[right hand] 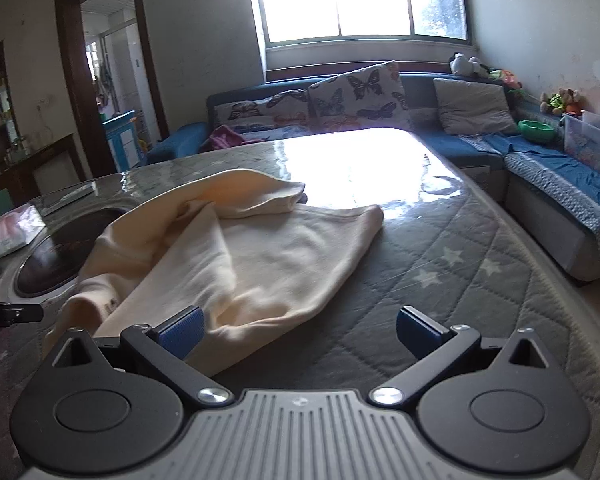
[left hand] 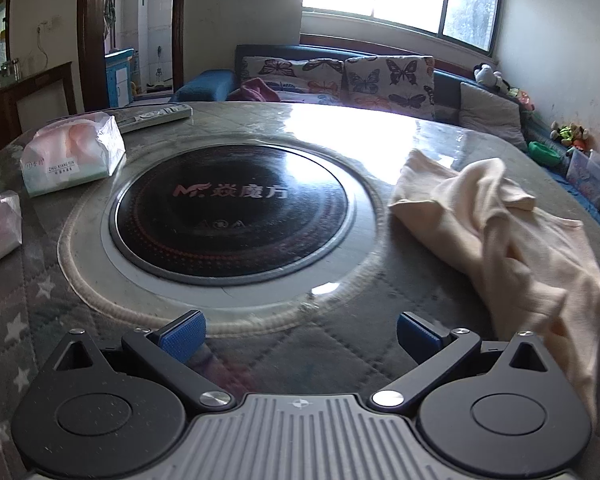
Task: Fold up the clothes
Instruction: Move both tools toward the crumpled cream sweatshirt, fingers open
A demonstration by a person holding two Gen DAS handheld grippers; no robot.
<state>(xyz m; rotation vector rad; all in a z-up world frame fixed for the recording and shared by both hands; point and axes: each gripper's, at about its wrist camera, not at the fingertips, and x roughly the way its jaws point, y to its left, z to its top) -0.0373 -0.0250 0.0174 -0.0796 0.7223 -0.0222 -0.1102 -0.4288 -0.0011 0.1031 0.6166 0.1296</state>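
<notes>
A crumpled cream garment (right hand: 236,248) lies on the table (right hand: 440,248), right of the round cooktop (left hand: 232,208). Tissue packs (left hand: 74,156) sit far left. Left gripper (left hand: 300,334) and right gripper (right hand: 299,330): jaws wide, empty.

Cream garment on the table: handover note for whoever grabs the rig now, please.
Left gripper: jaws open, empty, over the table in front of the round cooktop; the garment lies to its right.
Right gripper: jaws open, empty, at the near edge of the cream garment.
Garment: a crumpled heap on the quilted table cover, one part bunched over the rest, nothing gripped.
Done: no clean fold visible.
Left: spread it flat, then fold it.
Also on the table: two tissue packs, one here, and a remote at the far left, apart from the garment.
</notes>
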